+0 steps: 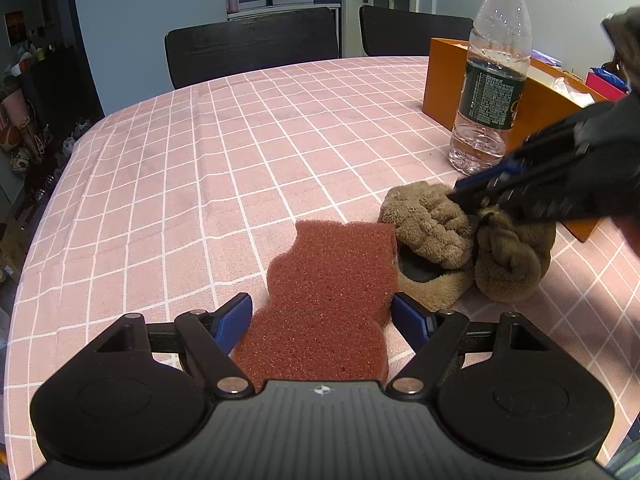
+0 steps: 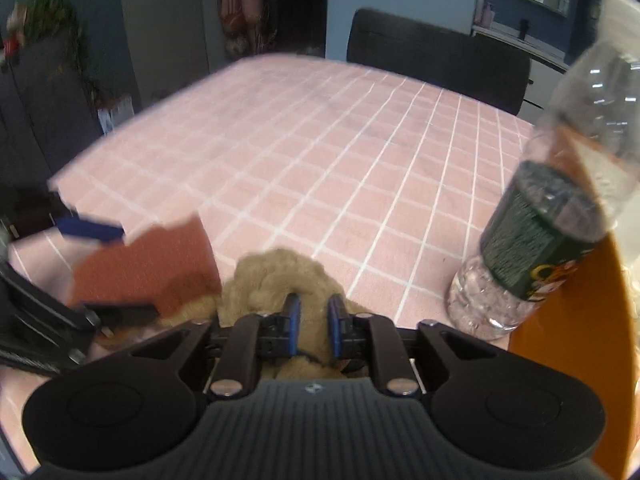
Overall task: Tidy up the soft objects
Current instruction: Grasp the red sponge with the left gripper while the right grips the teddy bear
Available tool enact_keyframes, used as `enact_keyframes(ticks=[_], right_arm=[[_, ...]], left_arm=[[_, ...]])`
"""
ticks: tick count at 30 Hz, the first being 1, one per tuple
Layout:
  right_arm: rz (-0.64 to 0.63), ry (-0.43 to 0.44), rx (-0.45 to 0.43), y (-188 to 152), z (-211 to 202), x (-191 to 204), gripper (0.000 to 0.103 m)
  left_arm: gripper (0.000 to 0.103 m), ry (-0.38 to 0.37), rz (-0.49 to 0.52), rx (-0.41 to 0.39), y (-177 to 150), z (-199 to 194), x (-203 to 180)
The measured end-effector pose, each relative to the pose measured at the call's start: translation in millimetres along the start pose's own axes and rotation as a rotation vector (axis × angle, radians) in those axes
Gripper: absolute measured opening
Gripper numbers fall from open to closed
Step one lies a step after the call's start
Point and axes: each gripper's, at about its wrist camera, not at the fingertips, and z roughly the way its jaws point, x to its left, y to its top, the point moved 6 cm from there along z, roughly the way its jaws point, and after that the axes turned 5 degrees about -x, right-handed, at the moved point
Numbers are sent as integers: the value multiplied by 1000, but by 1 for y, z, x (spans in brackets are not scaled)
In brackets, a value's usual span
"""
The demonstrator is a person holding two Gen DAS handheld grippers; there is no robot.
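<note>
The left claw (image 1: 322, 316) stands wide, its blue pads on either side of a reddish-brown sponge (image 1: 328, 304) that lies flat on the pink checked tablecloth (image 1: 200, 160); the left pad (image 1: 232, 320) stands clear of the sponge edge, and the right pad sits close against it, though I cannot tell whether it touches, so nothing is gripped there. Just past the far right corner of the sponge, ahead and to the right of this claw, a tan fluffy towel (image 1: 460, 240) sits bunched in a rumpled heap, touching the sponge. The right claw (image 2: 314, 322) comes down onto that heap from the right, its pads drawn in narrow with a fold of the towel (image 2: 280, 276) between them; the right wrist view is blurred, and whether the pads actually pinch the fold cannot be told. Beyond the right claw and to its right stands a clear plastic water bottle (image 1: 492, 76) with a dark label, upright on the cloth, and behind it an orange box (image 1: 444, 80) with its top open. Two dark chairs (image 1: 252, 40) stand at the far edge of the table.
</note>
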Motion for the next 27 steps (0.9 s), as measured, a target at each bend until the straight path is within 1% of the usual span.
enact_keyframes(ticks=[2, 4, 6, 8, 14, 16, 18, 22, 24, 26, 27], right_arm=[[33, 10, -40, 6, -13, -2, 38], [46, 25, -66, 11, -20, -2, 34], [62, 41, -78, 15, -19, 0, 4], [48, 51, -59, 13, -10, 5, 0], [9, 63, 30, -6, 20, 11, 0], [-4, 60, 32, -8, 22, 11, 0], [11, 67, 37, -8, 23, 10, 0], [23, 75, 35, -9, 23, 7, 0], [-1, 66, 23, -7, 18, 10, 0], [10, 75, -1, -3, 8, 10, 0], [21, 80, -19, -1, 1, 10, 3]], left_arm=[[92, -1, -1, -1, 0, -1, 0], [92, -3, -8, -1, 0, -1, 1], [92, -2, -11, -3, 1, 0, 1], [92, 2, -10, -5, 2, 0, 1], [93, -12, 15, -7, 2, 1, 0], [94, -19, 38, 5, 2, 3, -1], [94, -27, 48, 28, 1, 9, -2], [94, -38, 15, 45, -1, 15, -1], [93, -35, 11, 44, -1, 14, -1], [92, -34, 2, 44, -1, 13, -1], [92, -31, 2, 43, -1, 13, -1]])
